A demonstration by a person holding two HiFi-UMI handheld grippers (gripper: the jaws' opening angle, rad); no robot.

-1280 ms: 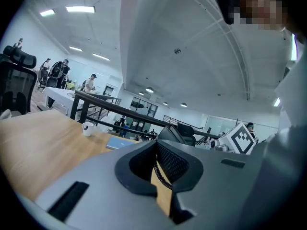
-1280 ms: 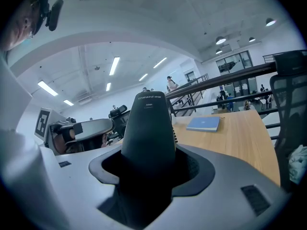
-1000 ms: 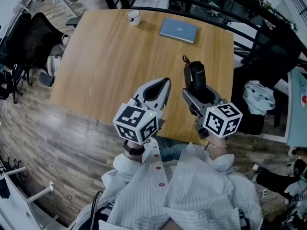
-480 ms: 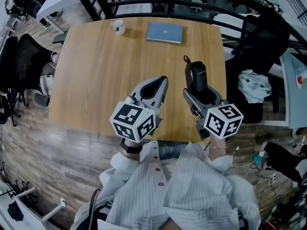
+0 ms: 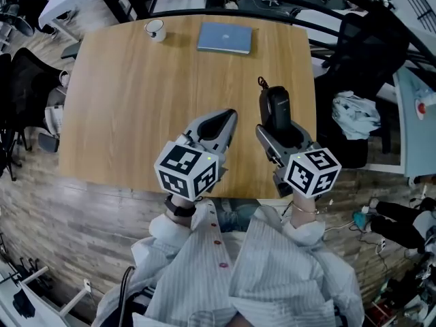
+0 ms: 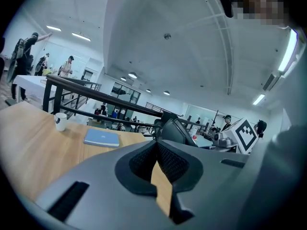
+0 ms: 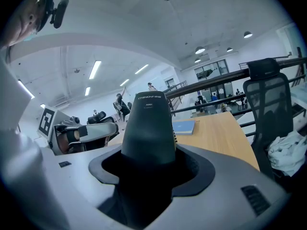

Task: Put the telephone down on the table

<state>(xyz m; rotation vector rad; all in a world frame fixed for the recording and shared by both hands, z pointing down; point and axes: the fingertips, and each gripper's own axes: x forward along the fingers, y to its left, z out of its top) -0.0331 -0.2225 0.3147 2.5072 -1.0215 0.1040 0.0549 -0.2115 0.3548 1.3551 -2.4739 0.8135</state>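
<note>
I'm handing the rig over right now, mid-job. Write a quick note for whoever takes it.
Right gripper: shut on the black telephone, held upright over the near right part of the wooden table.
Left gripper: shut, empty, beside it over the table.
Far edge: blue notebook and white mug, well apart from both grippers.
Done: telephone gripped.
Left: lower it onto the bare wood, open the jaws, draw back.
</note>
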